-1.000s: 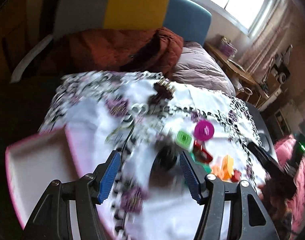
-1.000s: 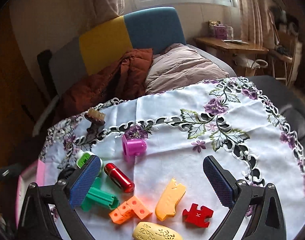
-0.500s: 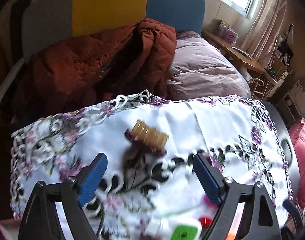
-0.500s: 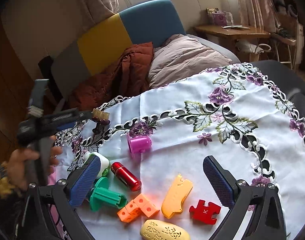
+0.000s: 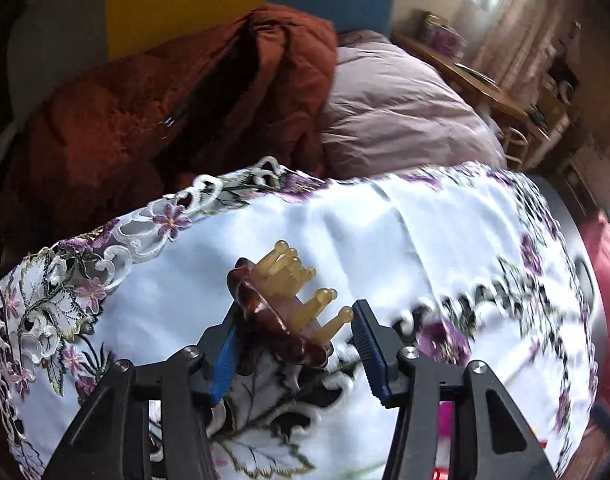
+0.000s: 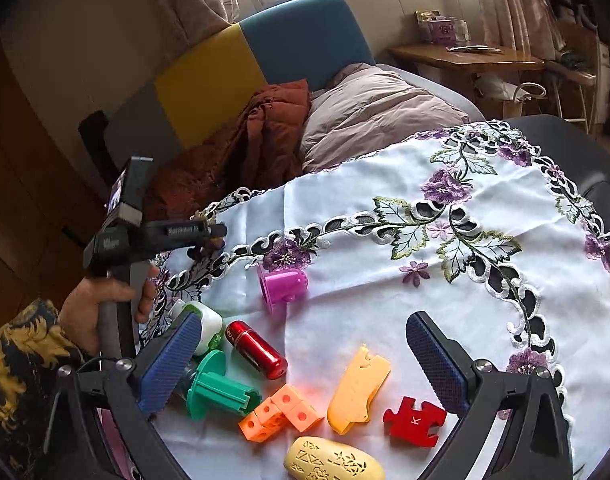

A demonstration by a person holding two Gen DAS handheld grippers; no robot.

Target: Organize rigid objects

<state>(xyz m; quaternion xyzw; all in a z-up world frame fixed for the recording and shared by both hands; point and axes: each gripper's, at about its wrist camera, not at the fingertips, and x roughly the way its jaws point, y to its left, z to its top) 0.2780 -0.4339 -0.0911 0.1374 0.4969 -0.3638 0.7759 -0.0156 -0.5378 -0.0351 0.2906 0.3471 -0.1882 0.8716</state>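
Jaws of the left gripper (image 5: pixel 295 350) straddle the brown hair clip (image 5: pixel 283 312) near the worktop's far edge, not yet pinching; right gripper (image 6: pixel 303 362) hangs wide open and holds nothing above the toys, ready.

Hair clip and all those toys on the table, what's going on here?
A person holds a gripper in each hand, sorting small items on a flowered tablecloth. The left gripper has its fingers on either side of a brown hair clip near the cloth's far edge; whether they grip it yet is unclear. The right gripper hovers open above a cluster of toys: a red capsule, orange cubes, a red puzzle piece and others, all lying on the cloth.
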